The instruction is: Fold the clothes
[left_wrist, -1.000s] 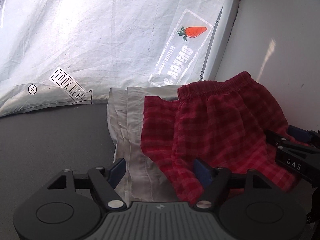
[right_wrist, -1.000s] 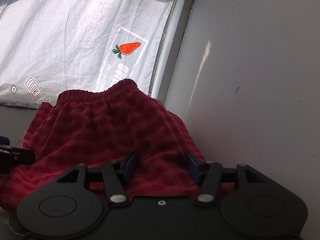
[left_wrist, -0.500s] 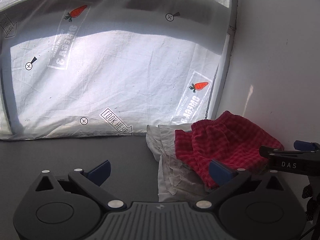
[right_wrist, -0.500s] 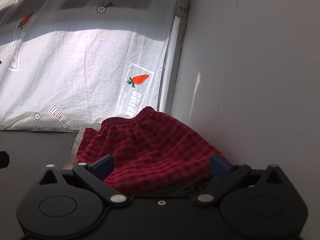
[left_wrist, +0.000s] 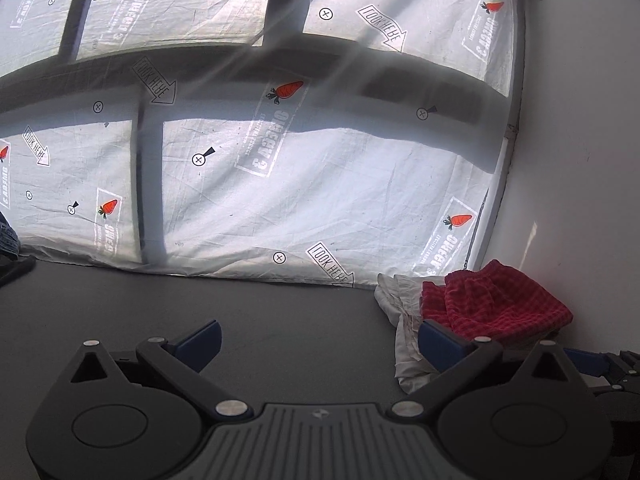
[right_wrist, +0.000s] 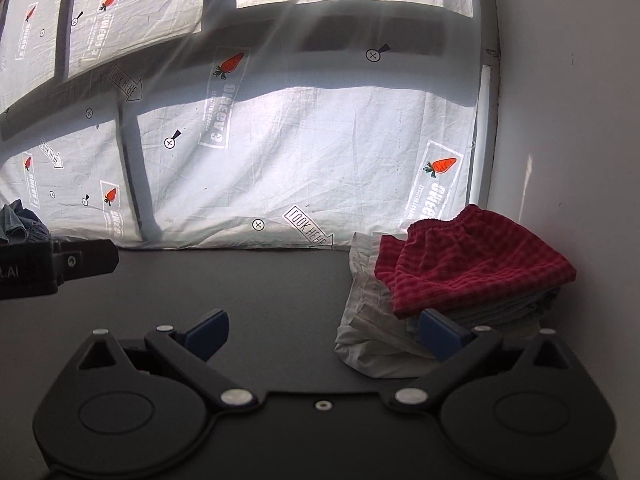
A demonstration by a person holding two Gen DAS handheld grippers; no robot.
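Both grippers empty, fingers spread wide. Left gripper (left_wrist: 318,338) sits over bare dark table (left_wrist: 200,304); right gripper (right_wrist: 324,330) likewise, its right finger just in front of the stack. Red checked shorts (right_wrist: 472,260) lie folded on top of the stack, waistband toward the window sheet (right_wrist: 300,160), in the far right corner against the wall (right_wrist: 560,120). Under them: a few grey-blue folded layers (right_wrist: 508,312), then a white garment (right_wrist: 372,320) that sticks out to the left and front and looks less tidy than the rest. Stack is tucked into the corner, presumably to keep the middle of the table free as the working area for folding. Wide fingers and nothing held fit a completed placement: judged, shorts are done. A crumpled blue garment (right_wrist: 20,220) shows at the far left by the sheet, unfolded; likely the next item. Left gripper body also appears at the left edge of the right view, between that garment and the working area.
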